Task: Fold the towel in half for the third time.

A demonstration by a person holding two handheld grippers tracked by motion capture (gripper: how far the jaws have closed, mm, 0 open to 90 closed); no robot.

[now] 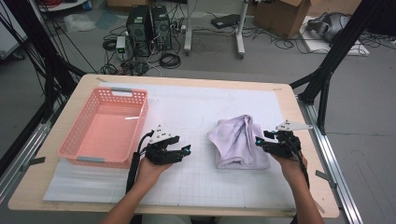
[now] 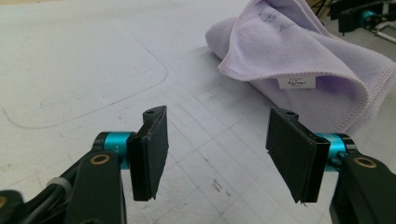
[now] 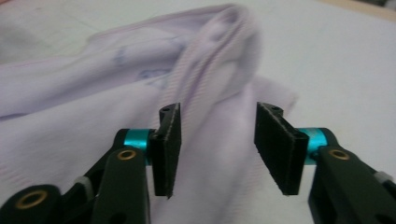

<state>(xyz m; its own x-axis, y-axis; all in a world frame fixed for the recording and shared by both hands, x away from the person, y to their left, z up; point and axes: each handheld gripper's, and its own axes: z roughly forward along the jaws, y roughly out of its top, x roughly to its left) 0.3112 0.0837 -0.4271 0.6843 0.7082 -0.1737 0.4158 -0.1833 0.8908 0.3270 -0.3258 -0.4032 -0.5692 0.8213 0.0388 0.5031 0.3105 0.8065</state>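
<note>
- Right gripper (image 1: 259, 140): jaws apart, nothing clamped; held at the right edge of the cloth, pads clear of the fabric in the right gripper view (image 3: 215, 149).
- Left gripper (image 1: 187, 150): jaws spread wide, empty, above bare mat in the left gripper view (image 2: 217, 154); sits between basket and cloth, apart from both.
- Lilac cloth (image 1: 239, 140): loosely folded heap on the white mat, right of centre; small white label (image 2: 296, 82) showing under a fold.
- White gridded mat (image 1: 196, 177): covers most of the wooden table (image 1: 28, 186).
- Pink basket (image 1: 70, 137): left side of the mat.
</note>
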